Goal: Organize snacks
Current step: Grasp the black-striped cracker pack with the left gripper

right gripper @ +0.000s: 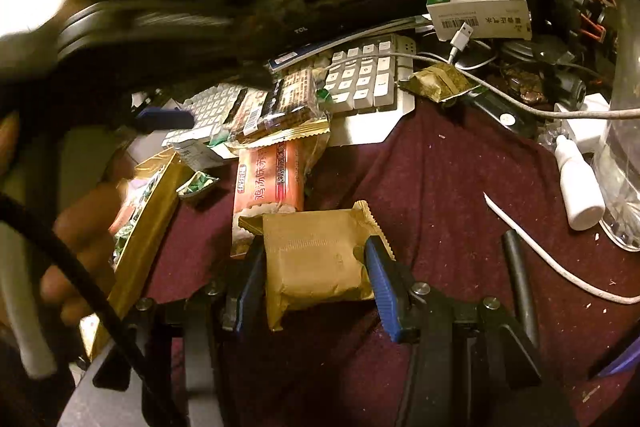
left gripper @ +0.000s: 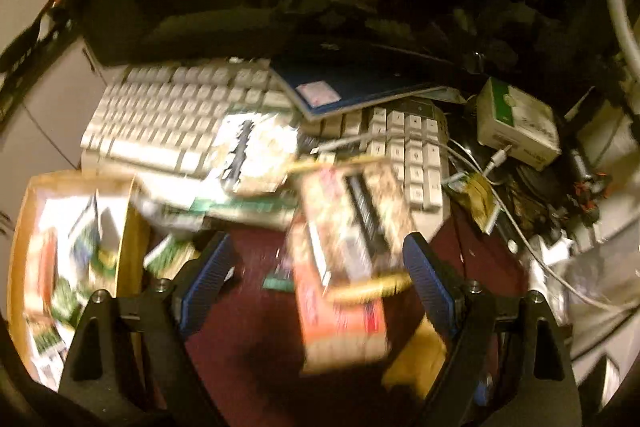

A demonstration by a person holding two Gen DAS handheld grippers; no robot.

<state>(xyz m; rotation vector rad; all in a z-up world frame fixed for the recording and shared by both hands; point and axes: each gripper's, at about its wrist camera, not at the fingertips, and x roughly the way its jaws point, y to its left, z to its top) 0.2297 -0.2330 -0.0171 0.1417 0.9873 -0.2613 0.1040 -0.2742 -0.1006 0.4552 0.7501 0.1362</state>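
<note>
Snacks lie scattered on the table, which is draped in a dark red cloth, and some already sit in a yellow box at the near left. Behind them a white keyboard carries more packets, and a long orange biscuit pack reaches from its front edge toward the near side.

The step in hand looks like a pick: the right hand-held gripper is clamped on a gold wrapped snack, its blue pads pressing both sides of the packet, which lies just below the orange pack. The next move, as I judge it, calls for lifting the packet clear and carrying it left to the box without dragging the orange pack along.

The left hand-held gripper has its jaws wide apart with nothing between them, above the orange pack.

Only the left wrist view shows the inside of the box, though blurred. Only the right wrist view shows the grip itself, a person's hand by the box, and a small white dropper bottle at the far right.
</note>
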